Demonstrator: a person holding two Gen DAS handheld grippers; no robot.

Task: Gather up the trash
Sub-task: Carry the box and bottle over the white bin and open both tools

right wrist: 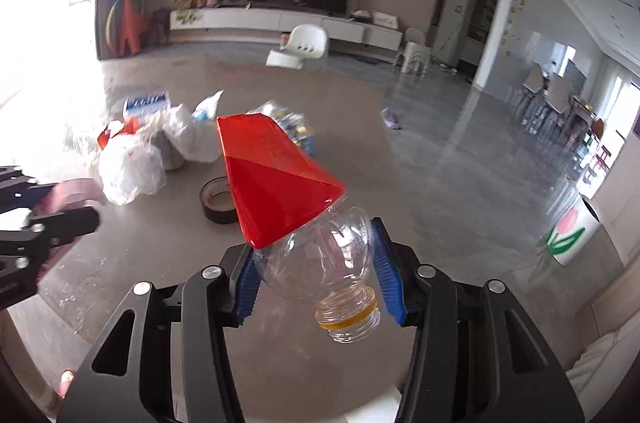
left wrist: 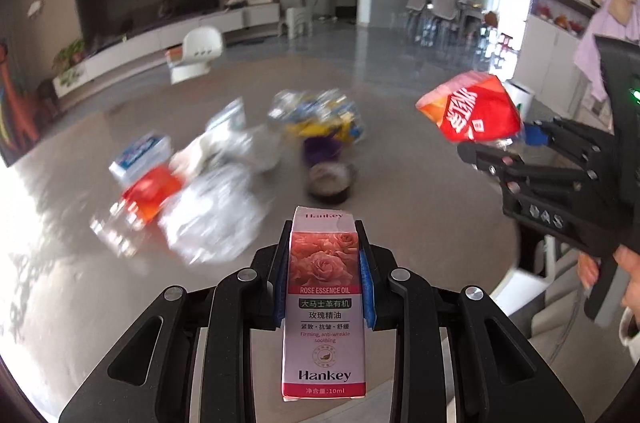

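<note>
My left gripper is shut on a small pink rose essence oil box, held upright above the grey table. My right gripper is shut on a crushed clear plastic bottle with a red label, neck toward the camera. That bottle and the right gripper also show at the right of the left wrist view. The left gripper shows at the left edge of the right wrist view. A heap of trash lies further back: white plastic bags, a blue-white carton, a yellow-blue crumpled wrapper.
A dark tape roll lies on the table near the heap. A white bin with a tulip picture stands on the floor at right. A white chair and dining chairs stand far back.
</note>
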